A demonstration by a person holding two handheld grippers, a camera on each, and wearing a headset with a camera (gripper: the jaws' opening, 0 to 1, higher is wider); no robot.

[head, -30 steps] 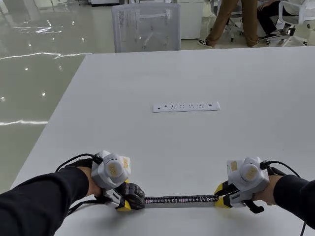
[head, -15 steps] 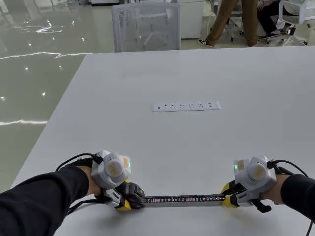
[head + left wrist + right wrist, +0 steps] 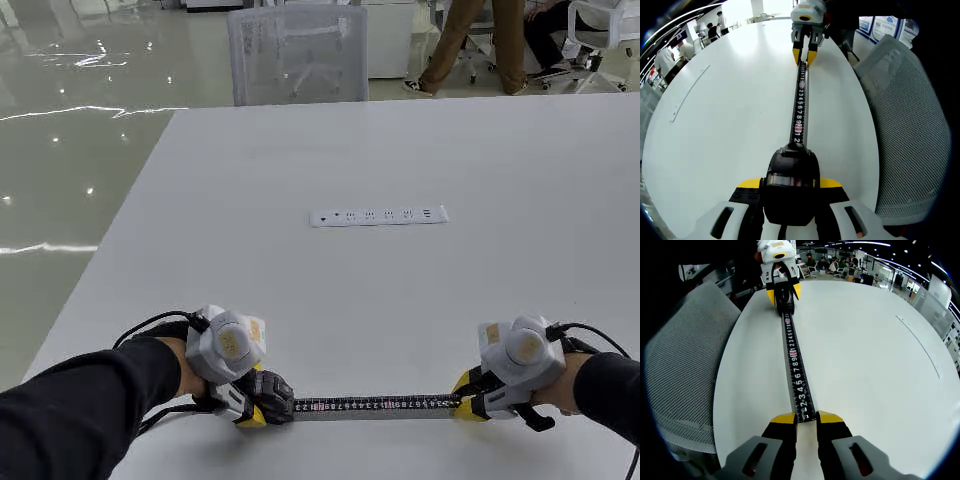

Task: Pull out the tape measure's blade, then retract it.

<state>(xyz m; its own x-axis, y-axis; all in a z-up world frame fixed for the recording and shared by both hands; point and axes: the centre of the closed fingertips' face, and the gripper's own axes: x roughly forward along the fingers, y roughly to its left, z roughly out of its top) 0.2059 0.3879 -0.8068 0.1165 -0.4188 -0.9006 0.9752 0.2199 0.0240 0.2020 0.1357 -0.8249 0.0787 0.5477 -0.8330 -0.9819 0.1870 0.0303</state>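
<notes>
Left gripper view: we are clamping the hard case (image 3: 791,185) between left fingers (image 3: 747,183), while right fingers (image 3: 783,418) are pinching the tip of the blade (image 3: 794,370), likely thin, springy and sharp-edged.

Black tape measure (image 3: 791,187), black blade (image 3: 375,405) with white numerals, white table (image 3: 400,300)

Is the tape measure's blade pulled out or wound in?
Out. The numbered blade stretches from the case in the left gripper to the right gripper.
</notes>
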